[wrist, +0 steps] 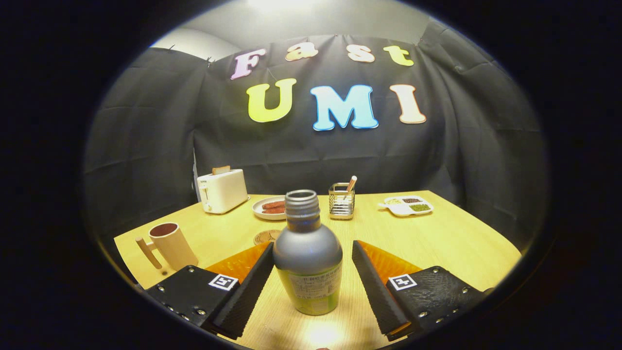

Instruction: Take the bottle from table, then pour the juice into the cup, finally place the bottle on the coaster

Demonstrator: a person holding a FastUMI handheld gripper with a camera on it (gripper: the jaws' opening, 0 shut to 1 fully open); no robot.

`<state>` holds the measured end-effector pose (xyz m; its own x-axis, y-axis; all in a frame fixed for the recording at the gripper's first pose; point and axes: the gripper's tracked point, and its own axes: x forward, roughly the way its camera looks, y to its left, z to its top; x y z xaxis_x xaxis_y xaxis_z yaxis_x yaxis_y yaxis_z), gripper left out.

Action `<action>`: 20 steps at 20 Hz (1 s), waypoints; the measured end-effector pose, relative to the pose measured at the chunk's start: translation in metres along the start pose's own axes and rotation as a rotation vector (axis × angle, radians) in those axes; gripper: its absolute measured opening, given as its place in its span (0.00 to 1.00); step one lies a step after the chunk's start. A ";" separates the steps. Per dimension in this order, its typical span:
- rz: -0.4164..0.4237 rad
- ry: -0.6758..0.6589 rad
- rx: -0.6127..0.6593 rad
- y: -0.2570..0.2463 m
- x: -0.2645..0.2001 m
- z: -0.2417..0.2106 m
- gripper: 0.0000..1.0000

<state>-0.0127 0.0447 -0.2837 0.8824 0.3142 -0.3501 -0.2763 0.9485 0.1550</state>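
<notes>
Spread wide over the table (452,238), gripper (311,277) with a finger on either side of the bottle (308,257), left pad seemingly just touching its shoulder, right pad apart from it; no squeeze yet. Standing upright between the fingers, cap off, neck open, green liquid showing low in its body. Just beyond the left finger, a round coaster (266,236) flat on the wood, partly hidden behind the bottle. Further left, well apart, a cup (170,243) with a wooden handle, dark inside, contents unclear. Beyond, in a row before the black cloth wall: toaster (222,190) with a slice poking out, plate (269,207) of sausages, wire holder (341,200) with a stick in it, divided tray (406,205) of grains. Judged from this: first step under way, grasp not closed; lifting, pouring into the cup and setting down on the coaster all left to do.
</notes>
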 end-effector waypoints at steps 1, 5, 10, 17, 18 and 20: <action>0.003 0.011 -0.008 0.001 0.002 -0.005 0.97; 0.023 0.065 -0.027 0.005 0.006 -0.026 0.97; 0.026 0.107 -0.019 0.005 0.007 -0.042 0.97; 0.022 0.143 0.011 -0.001 0.009 -0.055 0.90; 0.020 0.145 0.005 -0.001 0.008 -0.054 0.83; -0.007 0.147 -0.014 -0.005 0.009 -0.054 0.83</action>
<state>-0.0237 0.0454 -0.3375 0.8190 0.3096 -0.4831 -0.2769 0.9507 0.1398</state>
